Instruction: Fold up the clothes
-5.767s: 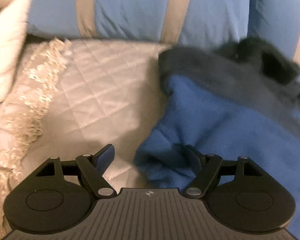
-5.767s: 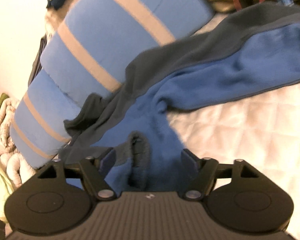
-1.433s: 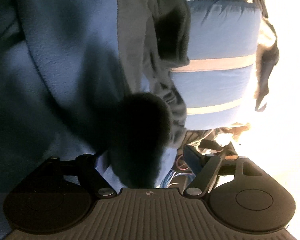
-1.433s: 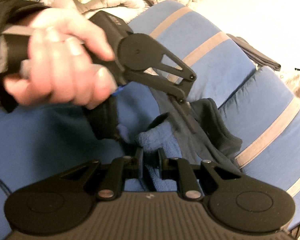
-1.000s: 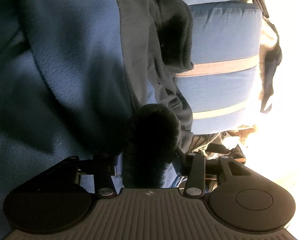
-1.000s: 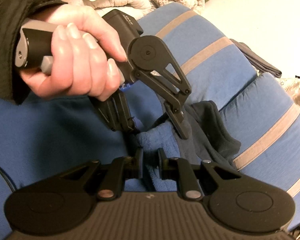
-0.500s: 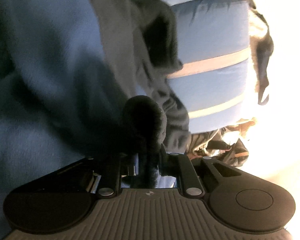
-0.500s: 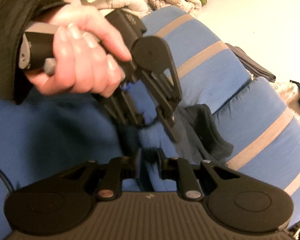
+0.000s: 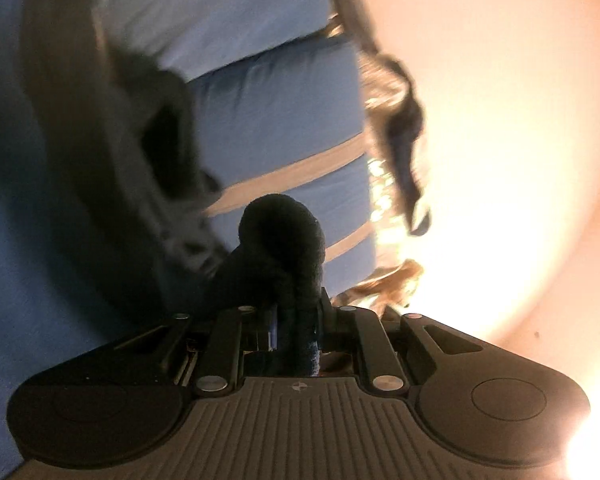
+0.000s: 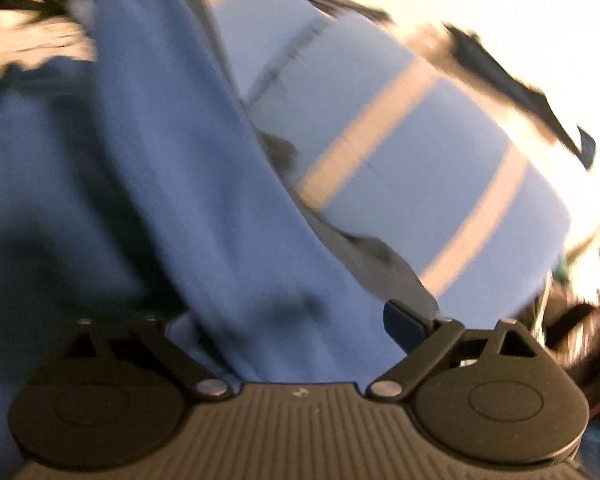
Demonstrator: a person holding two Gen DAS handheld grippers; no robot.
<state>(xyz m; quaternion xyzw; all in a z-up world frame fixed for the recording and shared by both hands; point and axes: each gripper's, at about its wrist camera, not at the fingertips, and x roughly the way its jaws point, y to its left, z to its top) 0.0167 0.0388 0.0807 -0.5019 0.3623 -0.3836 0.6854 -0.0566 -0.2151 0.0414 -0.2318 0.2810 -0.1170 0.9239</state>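
Note:
A blue fleece garment (image 9: 16, 208) with dark grey trim (image 9: 100, 148) hangs at the left of the left wrist view. My left gripper (image 9: 296, 320) is shut on a dark bunched fold (image 9: 280, 248) of that fleece, which bulges above the jaws. In the right wrist view the same blue fleece (image 10: 172, 208) fills the left and middle. My right gripper (image 10: 284, 328) is open, with the fleece draped between its spread fingers and over the left one. The right fingertip (image 10: 404, 324) shows clear of the cloth. The view is blurred.
Blue cushions with tan stripes (image 9: 276, 120) stand behind the garment, also seen in the right wrist view (image 10: 420, 168). A dark cloth item (image 9: 404, 140) hangs at their edge against a bright wall. Pale laundry (image 10: 28, 52) lies at the upper left.
My right gripper has opened and let go of the fleece, and it has swung away. My left gripper has closed on the dark fold and has lifted and turned with it.

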